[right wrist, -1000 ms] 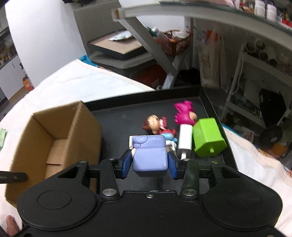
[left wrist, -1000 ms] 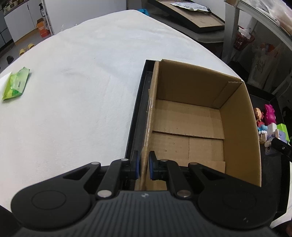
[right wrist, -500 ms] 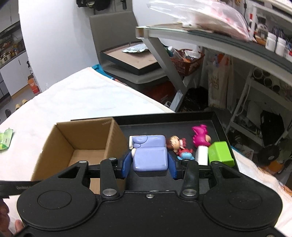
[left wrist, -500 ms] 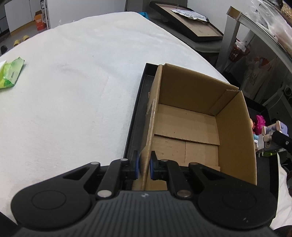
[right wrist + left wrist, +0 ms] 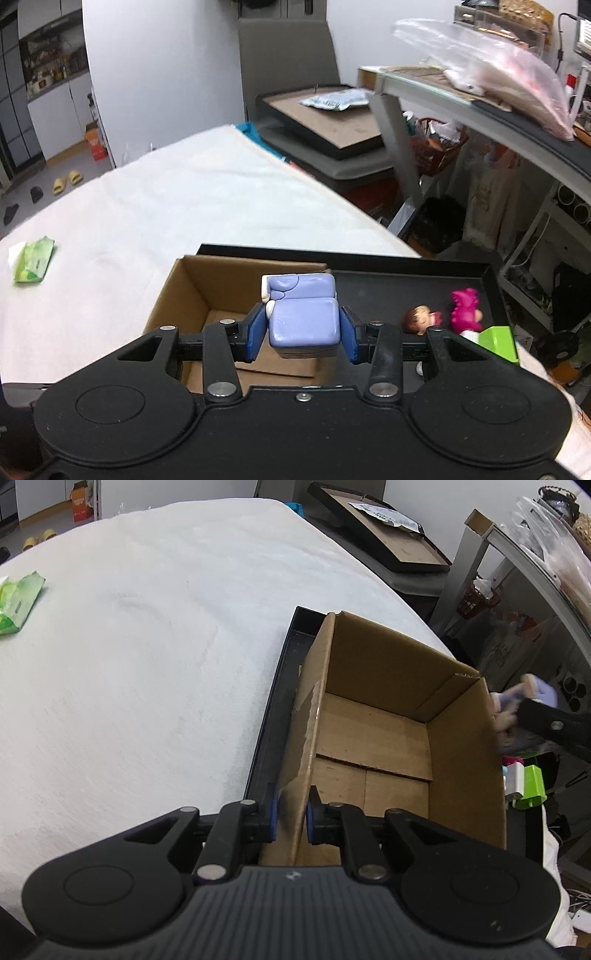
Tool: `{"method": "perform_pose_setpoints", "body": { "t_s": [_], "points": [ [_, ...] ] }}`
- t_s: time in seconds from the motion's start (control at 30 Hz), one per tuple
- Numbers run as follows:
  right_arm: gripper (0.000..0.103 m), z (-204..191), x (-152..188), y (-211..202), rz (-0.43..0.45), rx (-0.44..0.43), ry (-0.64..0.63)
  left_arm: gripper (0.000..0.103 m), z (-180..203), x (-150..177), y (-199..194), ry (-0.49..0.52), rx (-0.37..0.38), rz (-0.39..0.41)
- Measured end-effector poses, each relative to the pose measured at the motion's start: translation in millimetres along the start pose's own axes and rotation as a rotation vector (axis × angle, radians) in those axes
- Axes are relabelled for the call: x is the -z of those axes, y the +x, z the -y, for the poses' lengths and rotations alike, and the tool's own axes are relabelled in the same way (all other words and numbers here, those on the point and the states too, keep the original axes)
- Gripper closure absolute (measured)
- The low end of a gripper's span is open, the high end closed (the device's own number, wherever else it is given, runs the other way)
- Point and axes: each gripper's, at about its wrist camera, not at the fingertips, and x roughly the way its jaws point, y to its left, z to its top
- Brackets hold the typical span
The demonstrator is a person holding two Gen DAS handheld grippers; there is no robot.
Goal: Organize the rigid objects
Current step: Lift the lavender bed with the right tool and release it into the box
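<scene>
Lavender block toy (image 5: 303,322) sat low-centre in the right wrist view, pinched between the right gripper (image 5: 303,328) pads, apparently just above the rim of the cardboard box (image 5: 373,746). Lower in the left view, the left gripper (image 5: 290,814) clamped the box's near wall, steadying it. Carrying was underway; next came moving over the opening and releasing. Farther right, other toys lay on the black tray (image 5: 384,284).

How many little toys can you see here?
4: a lavender toy in the right gripper over the cardboard box; a brown-haired doll, pink figure and green block on the black tray. Others may be hidden.
</scene>
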Motion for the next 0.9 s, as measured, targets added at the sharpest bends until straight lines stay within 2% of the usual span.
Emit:
{"method": "perform_pose_setpoints", "body": {
  "t_s": [0.2, 0.43, 0.77, 0.87, 0.9],
  "points": [
    [0.062, -36.1, 2.2, 21.1, -0.058, -0.018, -0.057, 0.089, -10.8, 0.3, -0.4, -0.050, 0.043, -0.011],
    [0.062, -64.8, 4.7, 37.9, -0.087, -0.011, -0.083, 0.089, -21.3, 0.2, 1.0, -0.059, 0.103, -0.018],
    [0.062, -78.8, 1.6, 59.1, -0.124, 0.000, -0.072, 0.089, -34.4, -4.3, 6.0, -0.099, 0.162, -0.037],
    [0.049, -82.7, -2.2, 61.7, -0.106, 0.031, -0.085, 0.088, -39.2, -4.8, 7.7, -0.122, 0.177, -0.040],
    [0.047, -83.1, -3.5, 62.1, -0.103, 0.042, -0.090, 0.084, -39.9, -5.3, 8.7, -0.125, 0.188, -0.044]
  ]
}}
